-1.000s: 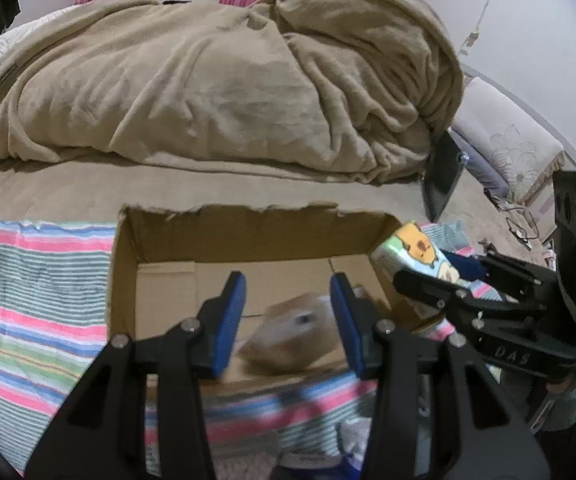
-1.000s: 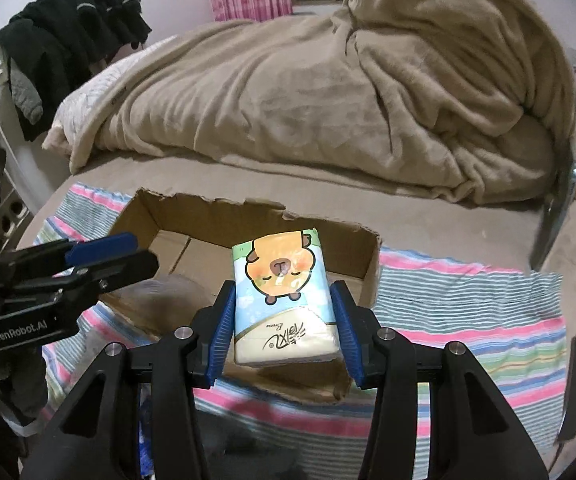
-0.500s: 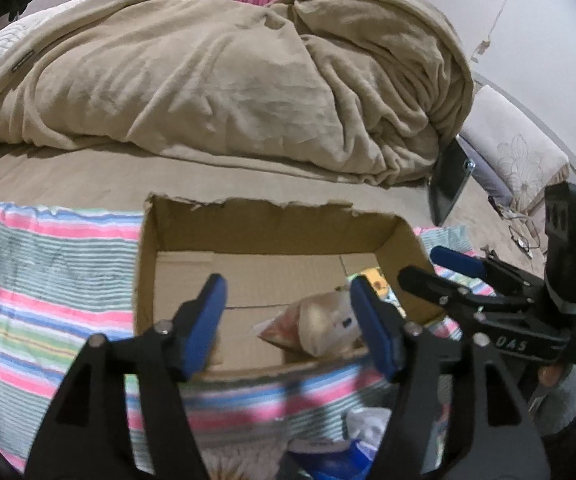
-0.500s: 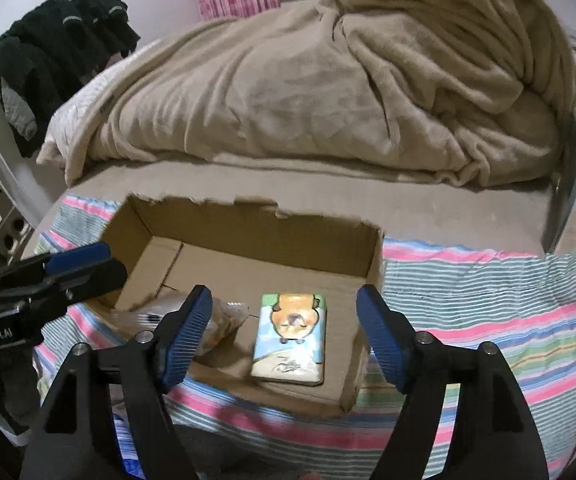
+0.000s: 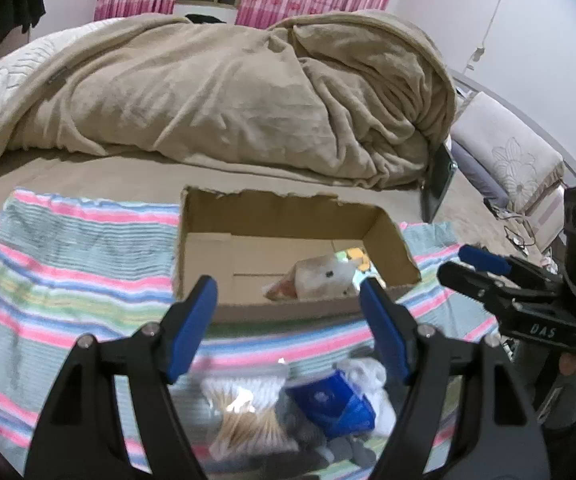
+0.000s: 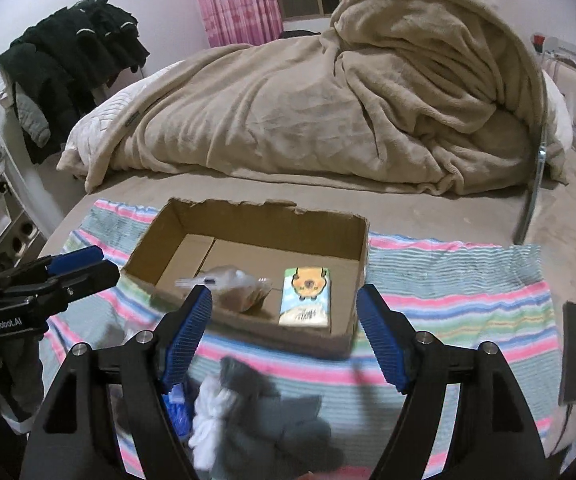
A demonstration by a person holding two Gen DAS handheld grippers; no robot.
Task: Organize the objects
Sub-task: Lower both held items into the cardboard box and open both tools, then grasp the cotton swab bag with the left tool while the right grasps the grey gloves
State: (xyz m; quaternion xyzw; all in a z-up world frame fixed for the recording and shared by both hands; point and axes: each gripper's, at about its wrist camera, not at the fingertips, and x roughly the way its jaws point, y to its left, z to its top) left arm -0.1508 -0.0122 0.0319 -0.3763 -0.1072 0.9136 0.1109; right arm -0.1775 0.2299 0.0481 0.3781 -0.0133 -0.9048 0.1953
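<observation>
An open cardboard box (image 5: 279, 210) (image 6: 247, 216) lies on a striped cloth on the bed. Inside it lie a clear plastic bag of snacks (image 5: 316, 280) (image 6: 235, 284) and a tissue pack with a cartoon bear (image 6: 307, 296); only its yellow tip (image 5: 356, 256) shows in the left wrist view. My left gripper (image 5: 290, 328) is open and empty, held back from the box's near wall. My right gripper (image 6: 283, 332) is open and empty, also in front of the box. Near me lie a pack of cotton swabs (image 5: 243, 412), a blue box (image 5: 332, 400) and grey and white socks (image 6: 247, 412).
A big beige blanket (image 6: 328, 100) is heaped on the bed behind the box. A dark tablet (image 5: 438, 184) leans at its right end. A black phone (image 6: 574, 348) lies on the cloth's right edge. Dark clothes (image 6: 67, 60) hang at the left wall.
Both grippers opened: the left let go of the snack bag and the right let go of the tissue pack, both into the box. Both grippers then pulled back toward me.
</observation>
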